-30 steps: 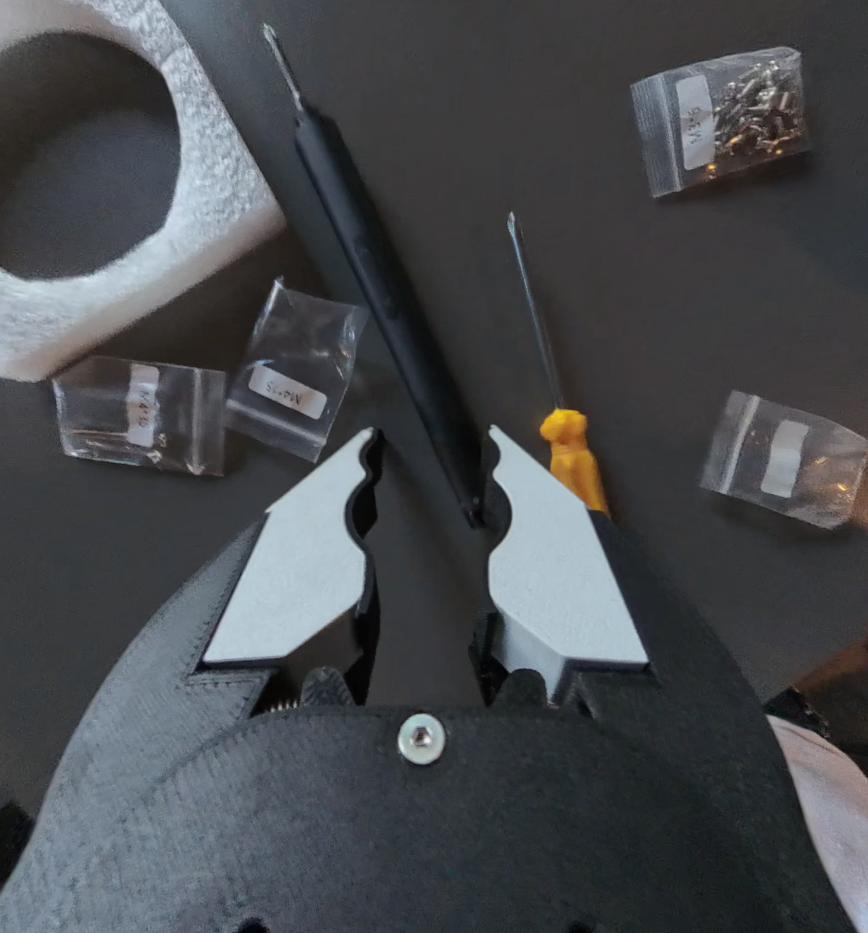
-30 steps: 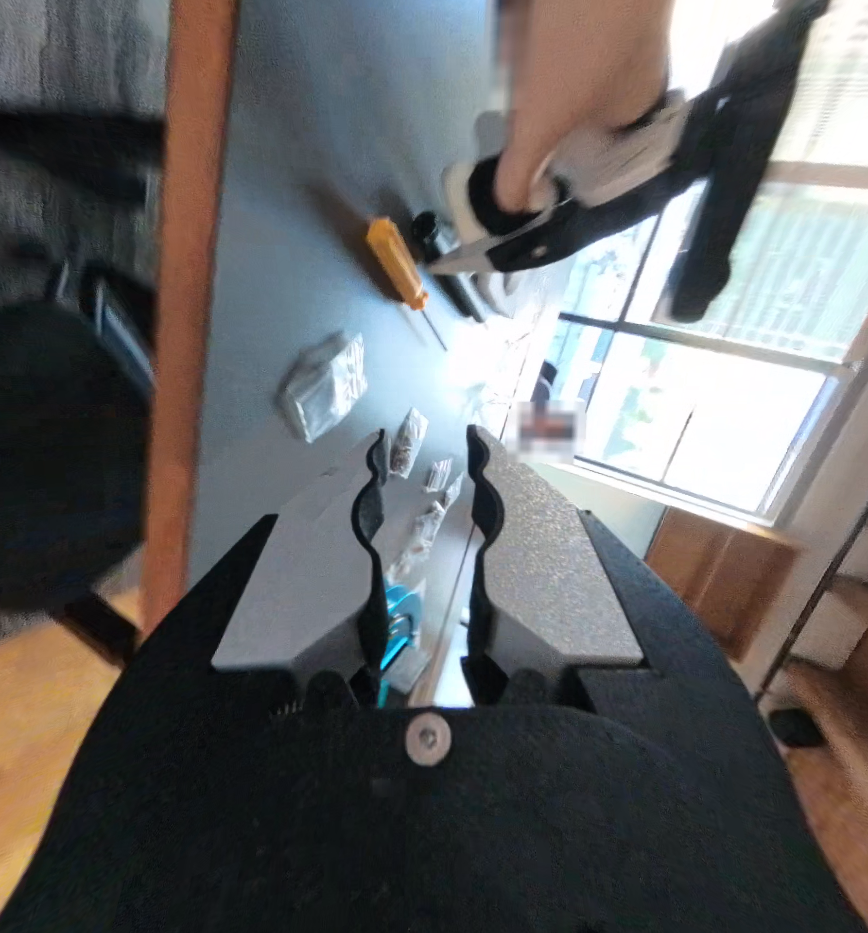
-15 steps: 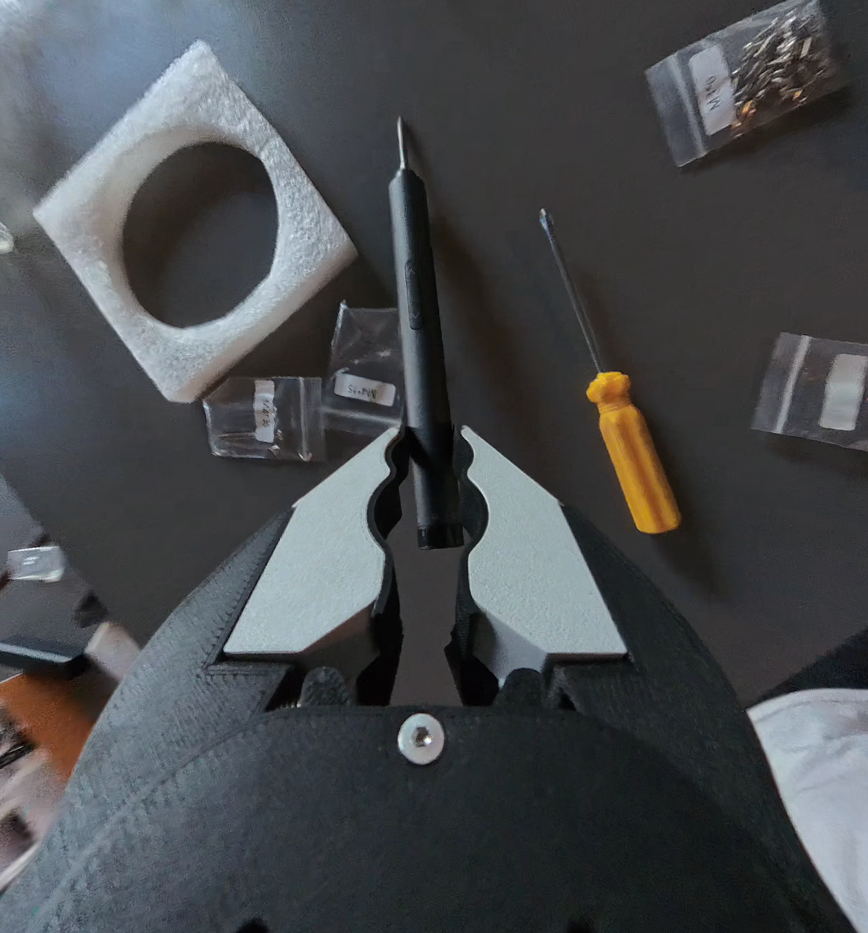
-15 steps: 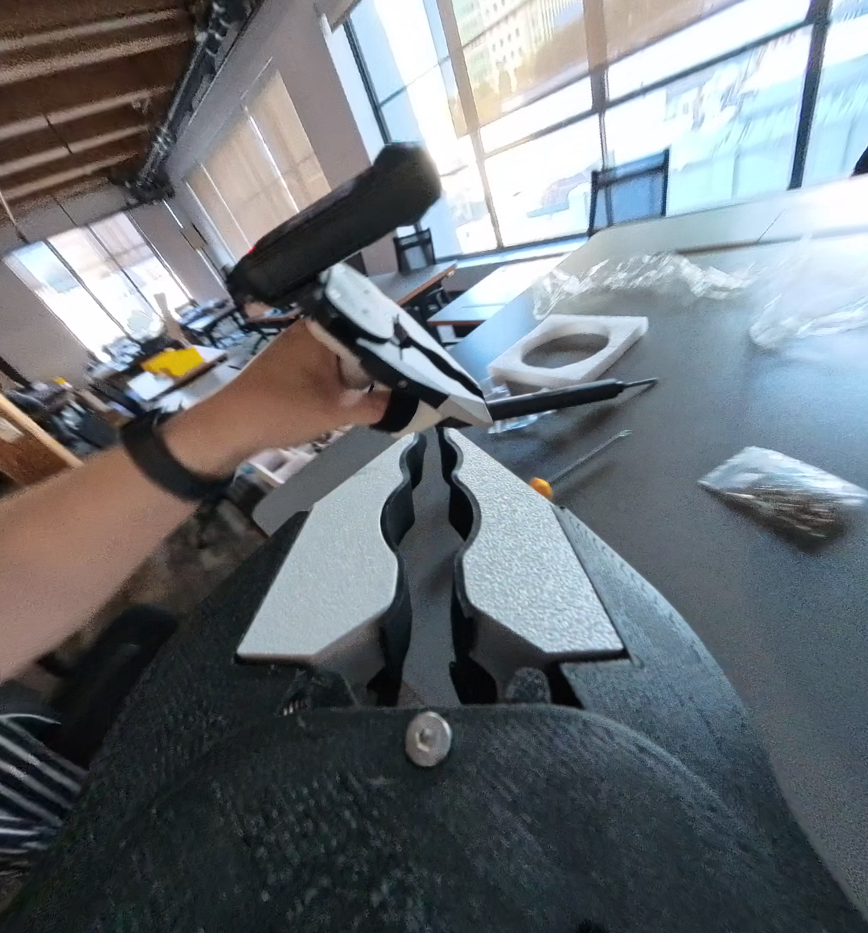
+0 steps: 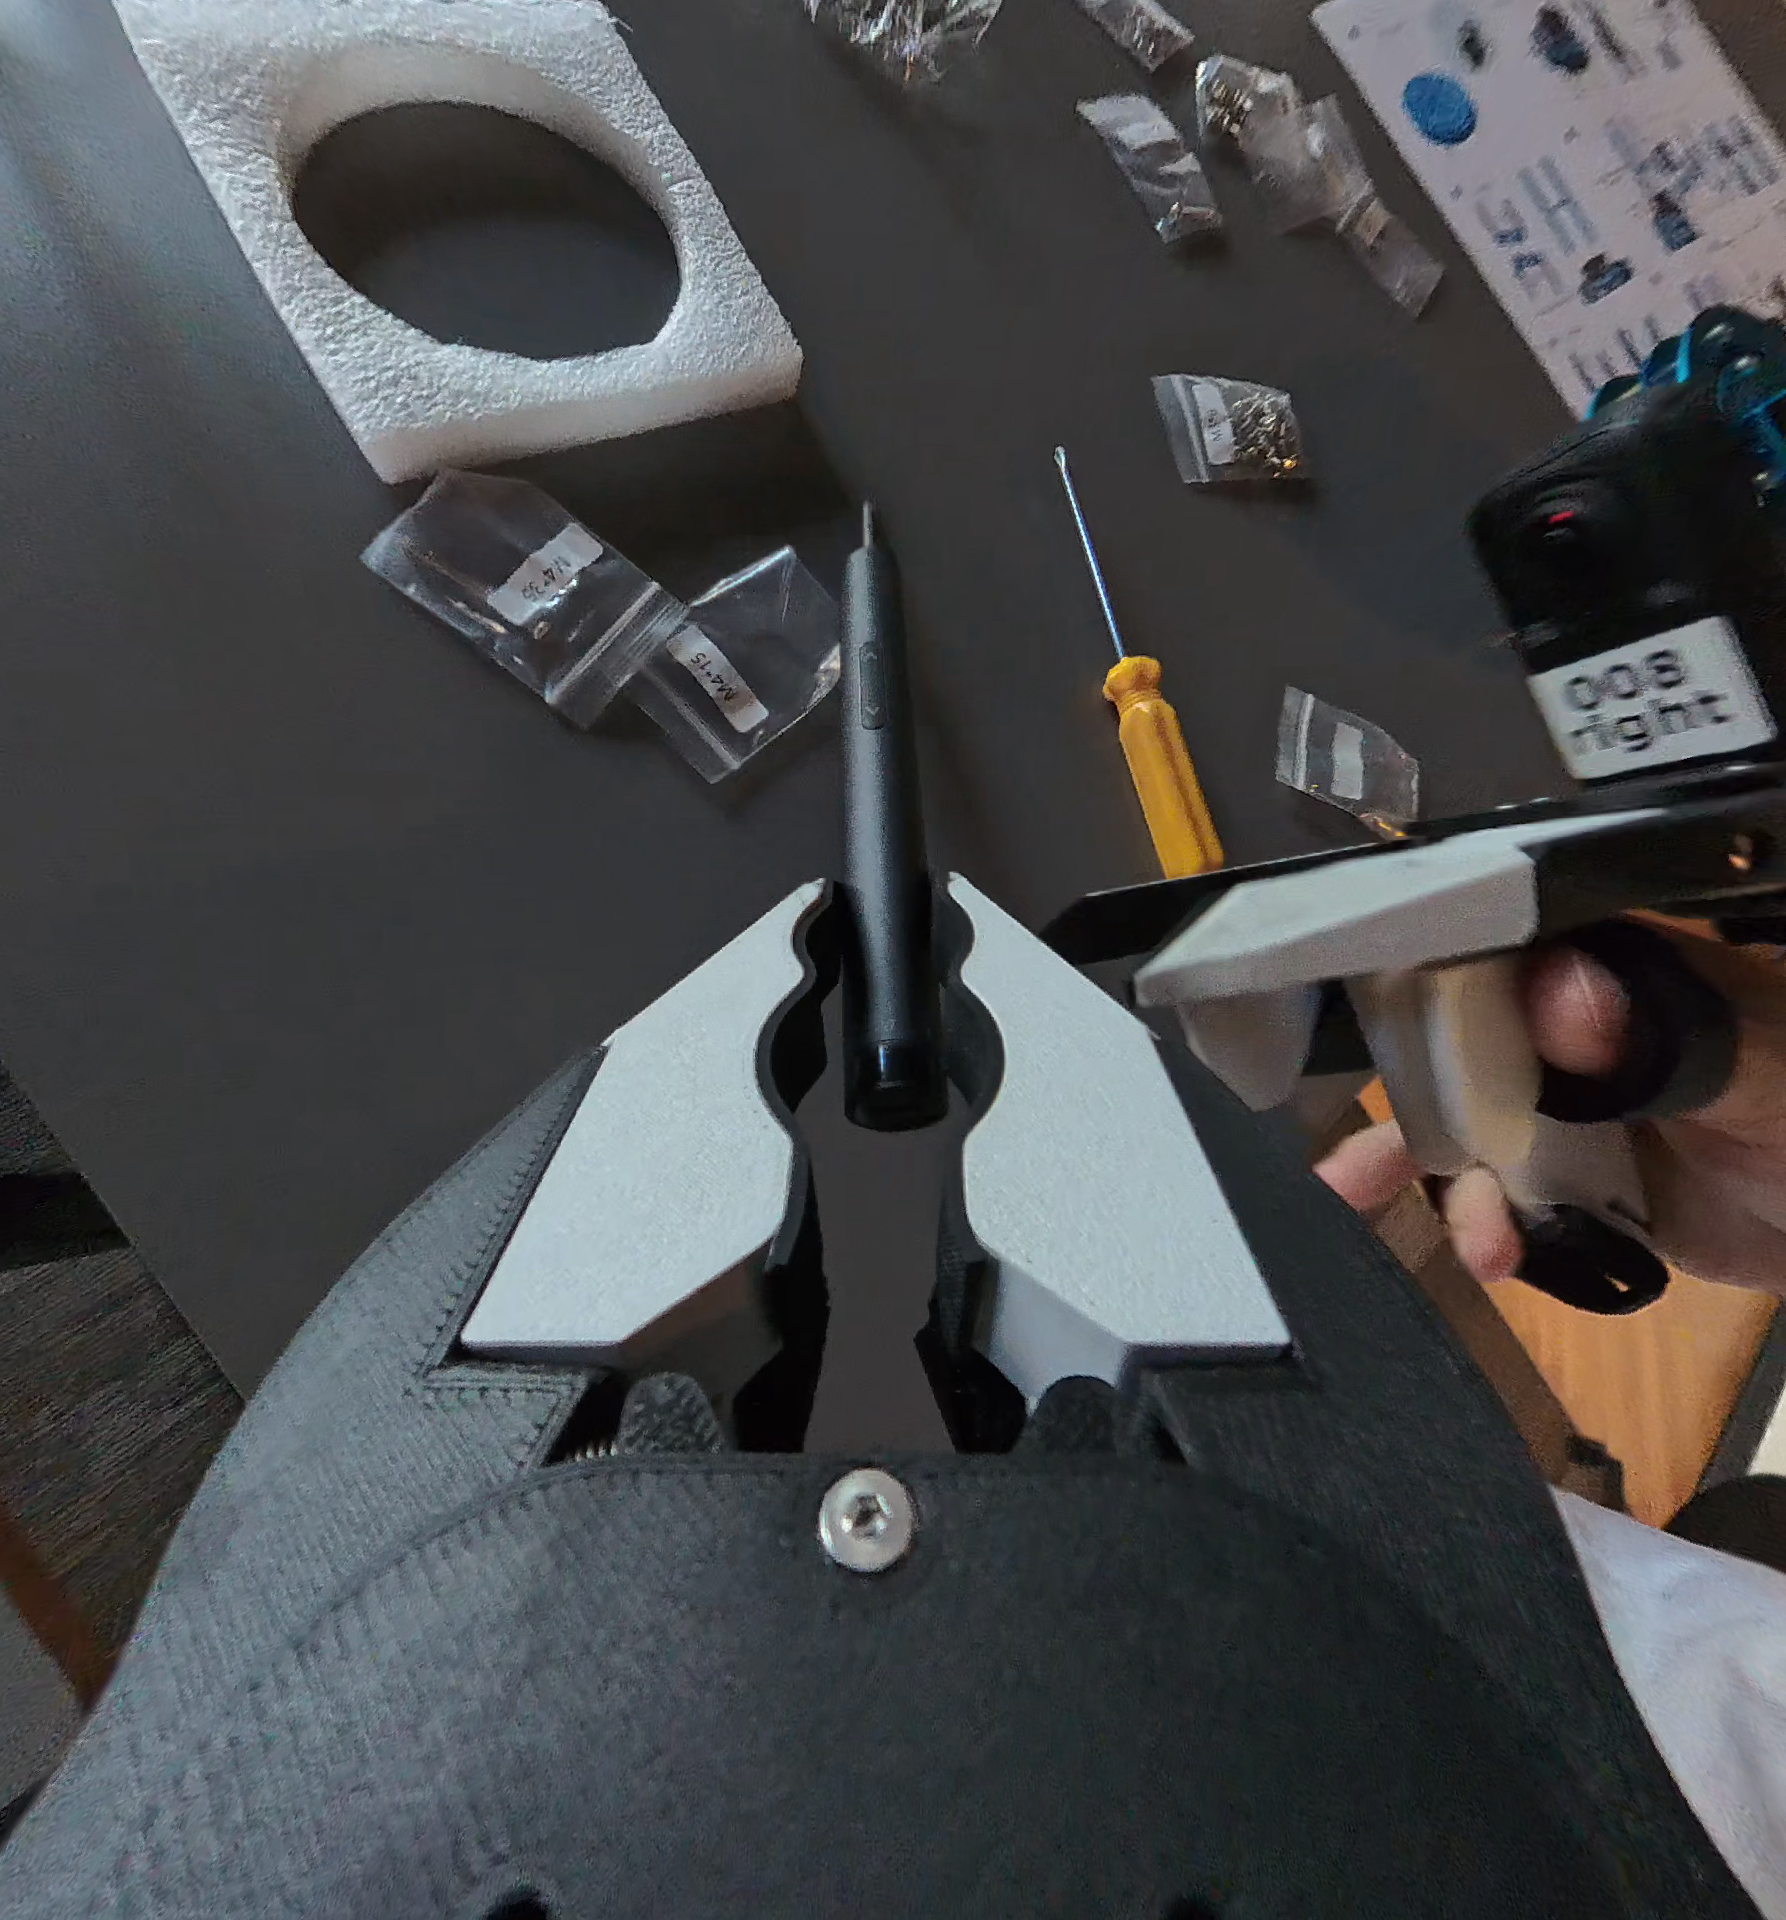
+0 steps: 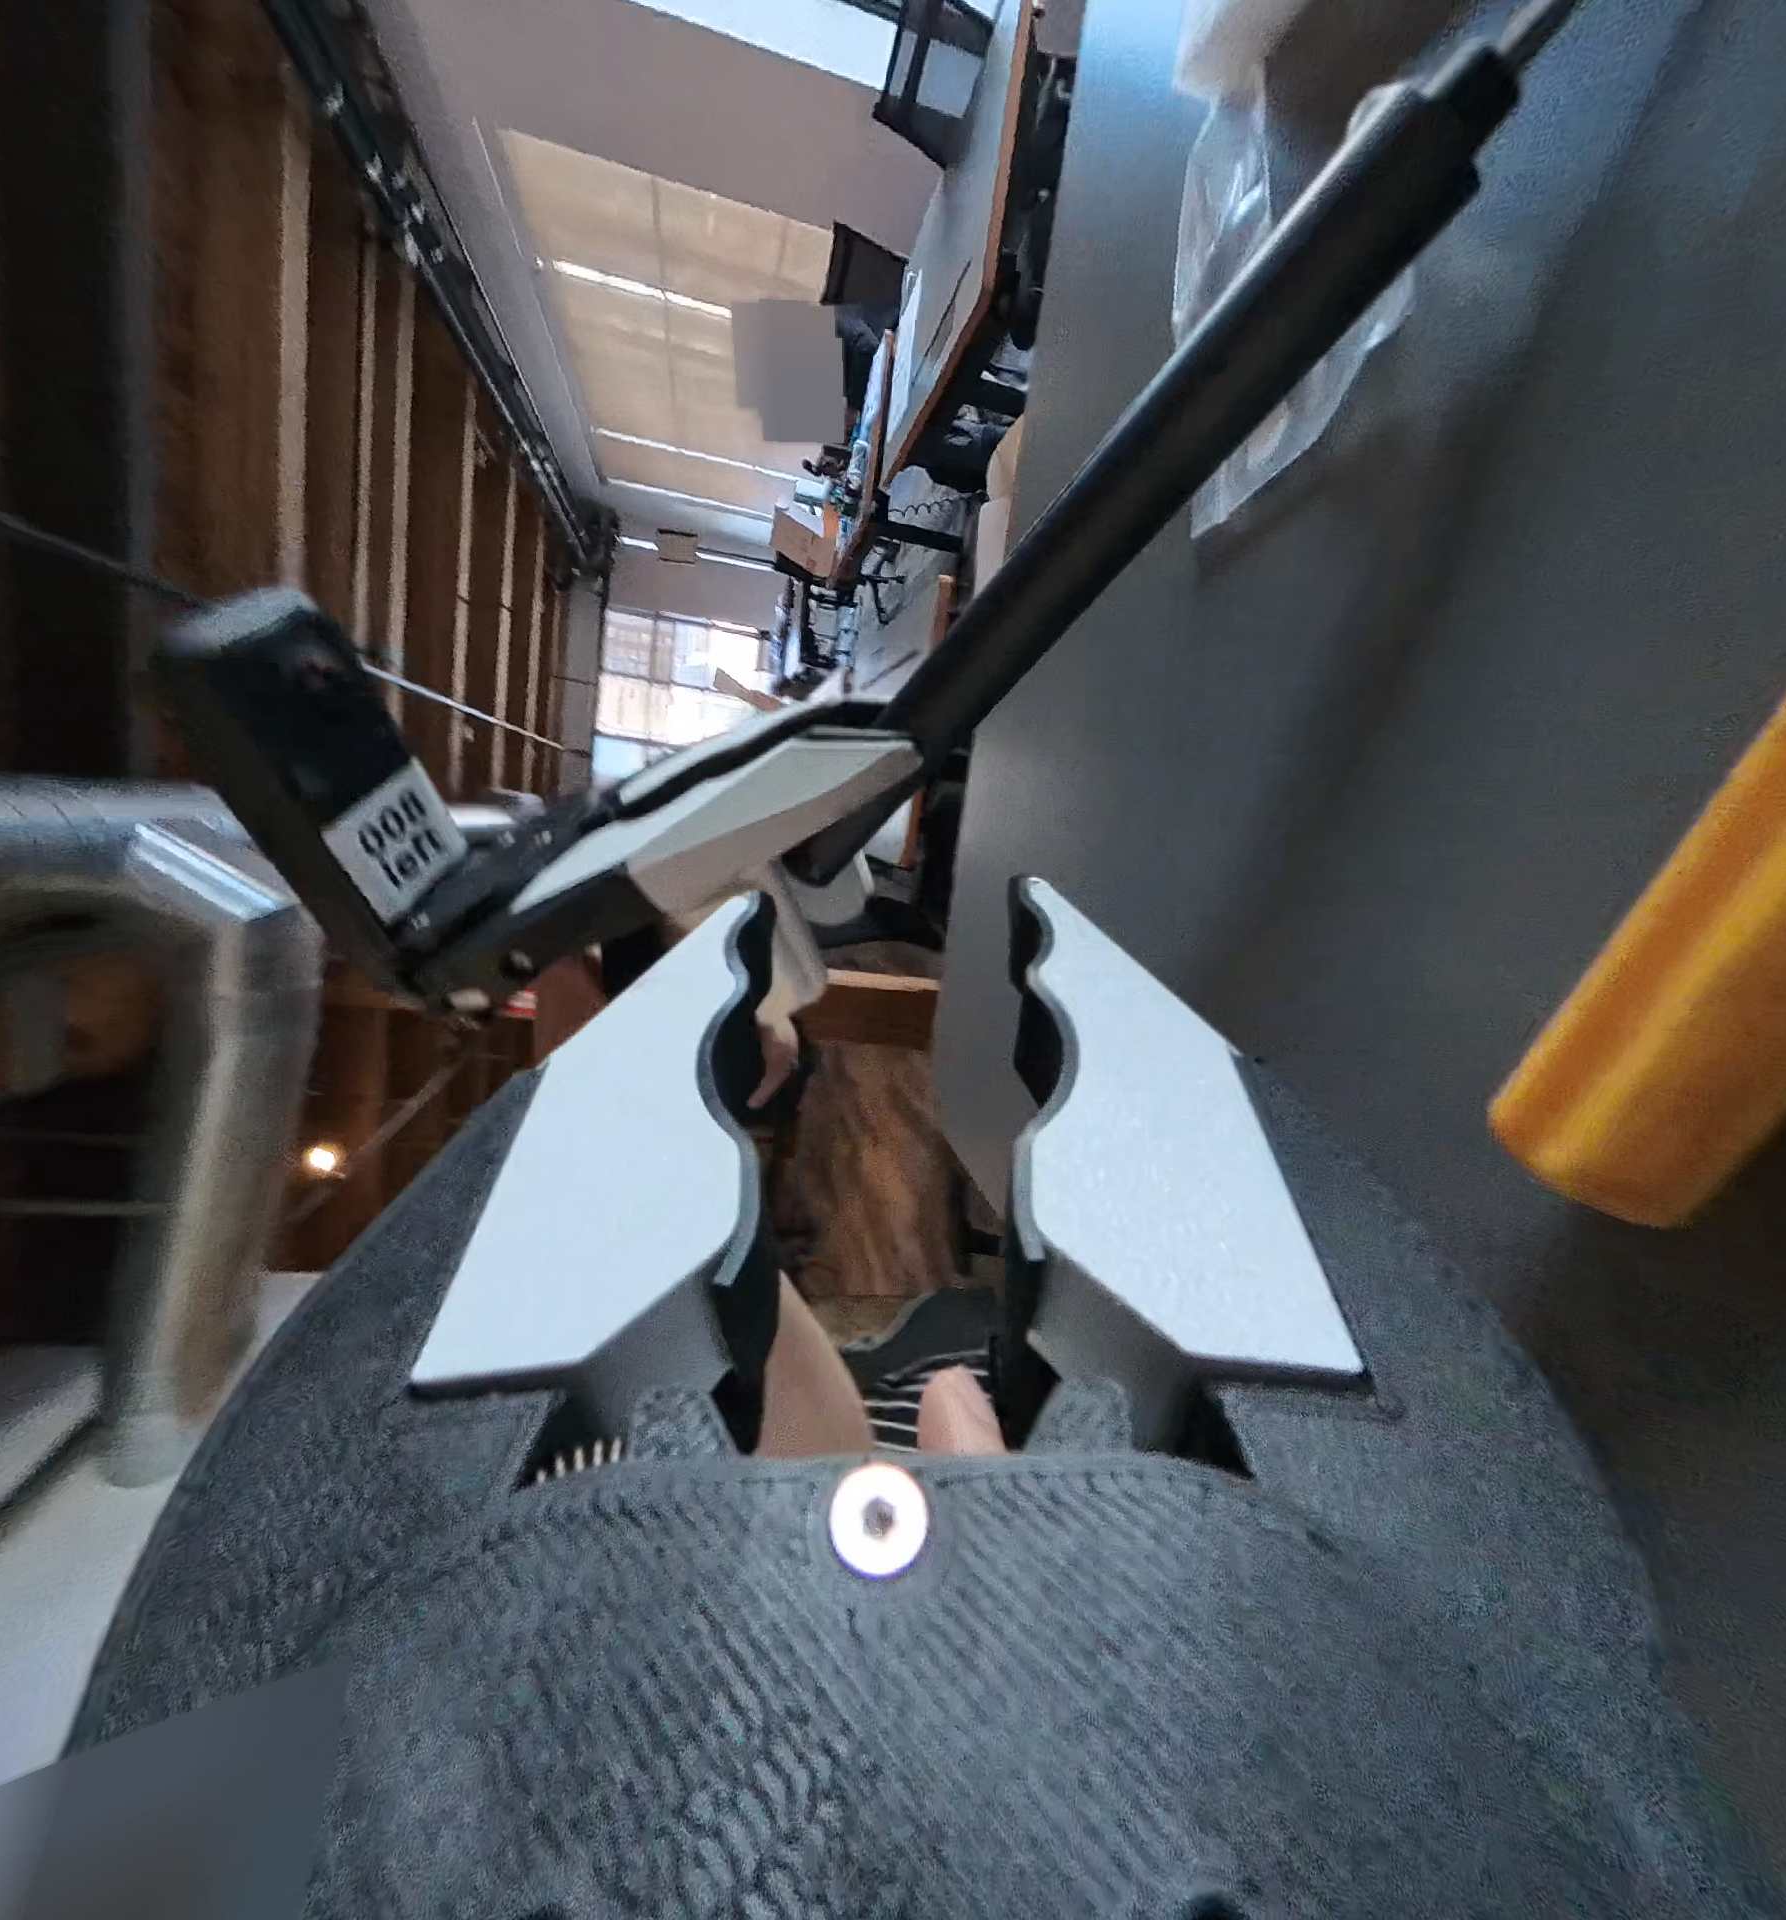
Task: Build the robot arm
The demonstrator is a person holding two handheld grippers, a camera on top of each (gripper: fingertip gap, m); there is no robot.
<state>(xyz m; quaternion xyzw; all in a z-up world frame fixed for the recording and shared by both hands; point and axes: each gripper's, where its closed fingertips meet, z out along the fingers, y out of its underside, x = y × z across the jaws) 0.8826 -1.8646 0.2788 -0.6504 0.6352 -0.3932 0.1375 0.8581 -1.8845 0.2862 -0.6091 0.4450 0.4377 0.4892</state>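
Black pen-shaped screwdriver (image 5: 884, 831) is sitting between the fingers of the left tool (image 5: 887, 894), which is pinching it near its blunt rear end. The slim body and bit are pointing forward over the dark worktop (image 5: 245, 831). It is looking lifted clear of the surface in the right wrist view, though I cannot tell whether the bit is touching.

The right tool (image 6: 889, 899) is hanging with its jaws spread and nothing between them. In the left wrist view its tip is coming in just beside the left tool's right finger.

The grip is looking like the weak point. With so much of the smooth, round body projecting beyond the fingers, it is likely acting as a lever, so it may be prone to tipping downward or sliding out. A bump from the right tool, being that close, could be enough to twist it loose.

Clutter is lying under the bit:
- two clear bags (image 5: 546, 603)
- a white foam block (image 5: 245, 135) with a round hole
- a yellow-handled screwdriver (image 5: 1164, 779)
- a small bag of screws (image 5: 1232, 426)

A drooping bit could be snagging a bag or nudging the yellow-handled screwdriver, which is lying near the right tool's side.
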